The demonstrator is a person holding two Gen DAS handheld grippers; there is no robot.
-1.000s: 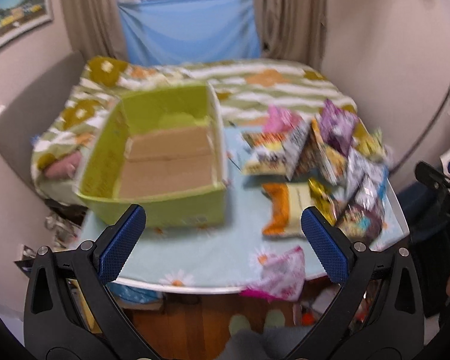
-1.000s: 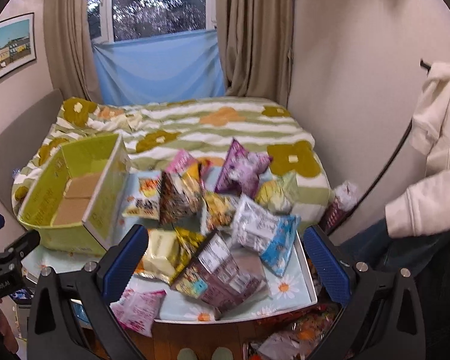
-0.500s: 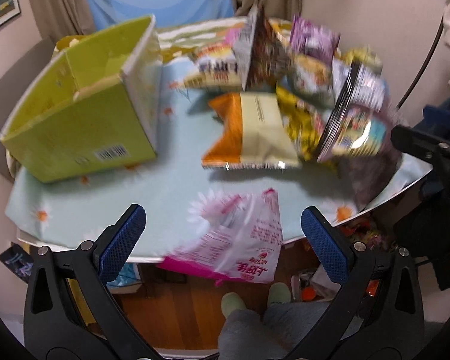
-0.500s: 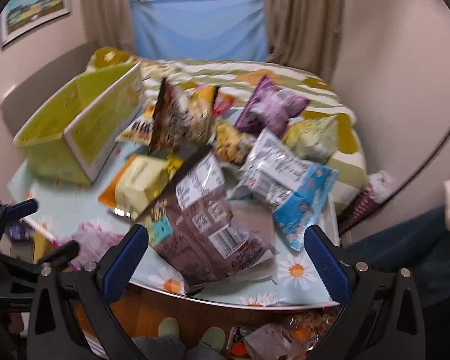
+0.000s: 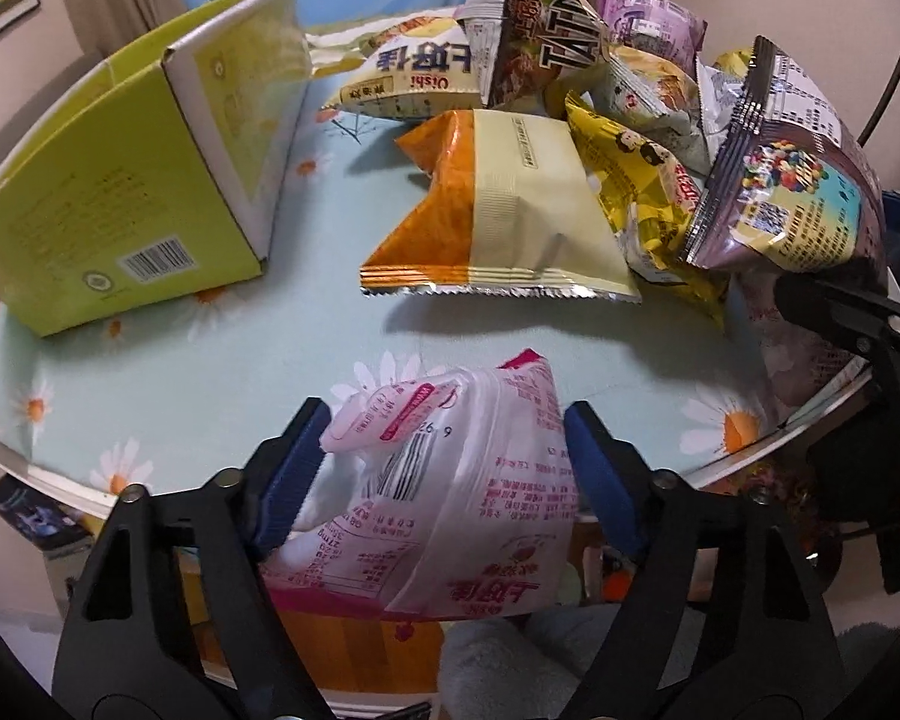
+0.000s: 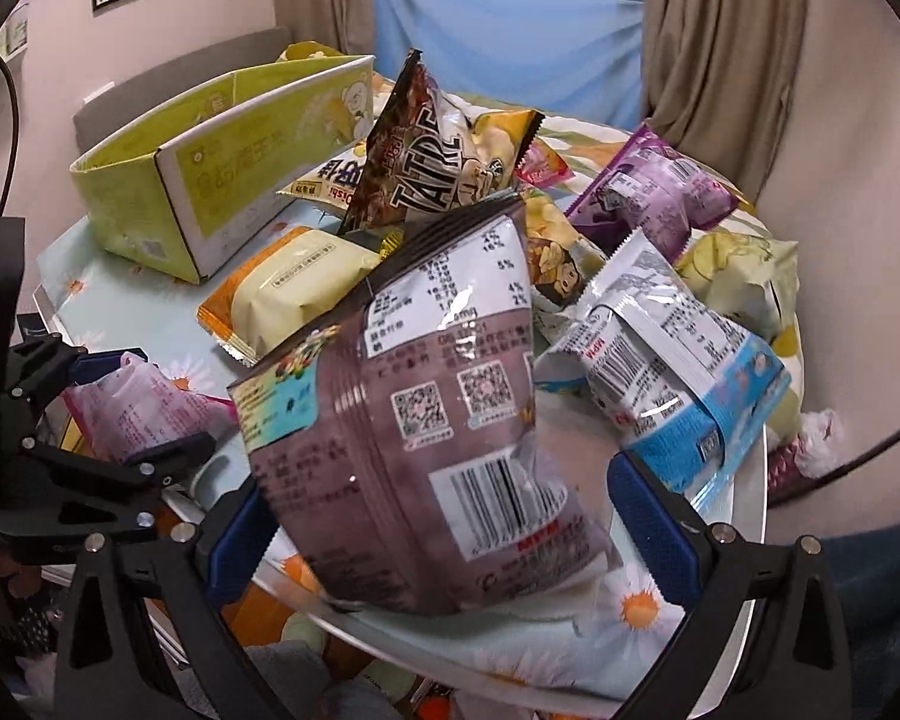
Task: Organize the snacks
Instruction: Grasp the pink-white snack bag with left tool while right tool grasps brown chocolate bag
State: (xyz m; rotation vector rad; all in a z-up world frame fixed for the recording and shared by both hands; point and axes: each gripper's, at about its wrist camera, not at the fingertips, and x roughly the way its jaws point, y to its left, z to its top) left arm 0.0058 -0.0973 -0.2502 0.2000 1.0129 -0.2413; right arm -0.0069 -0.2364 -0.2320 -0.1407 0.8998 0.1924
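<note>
A pink and white snack bag lies at the table's near edge between the fingers of my left gripper, whose blue pads press its sides; it also shows in the right wrist view. A brown snack bag stands between the open fingers of my right gripper; the right pad is apart from it. A yellow-green cardboard box stands open at the left. An orange and cream bag lies in the middle.
Several more snack bags are piled at the back right, among them a dark TATRE bag, a purple bag and a white and blue bag. The table has a daisy cloth. A bed lies behind.
Both grippers have moved in low toward the table edge. My left gripper has closed in around the pink bag. My right gripper has come up around the brown bag.
</note>
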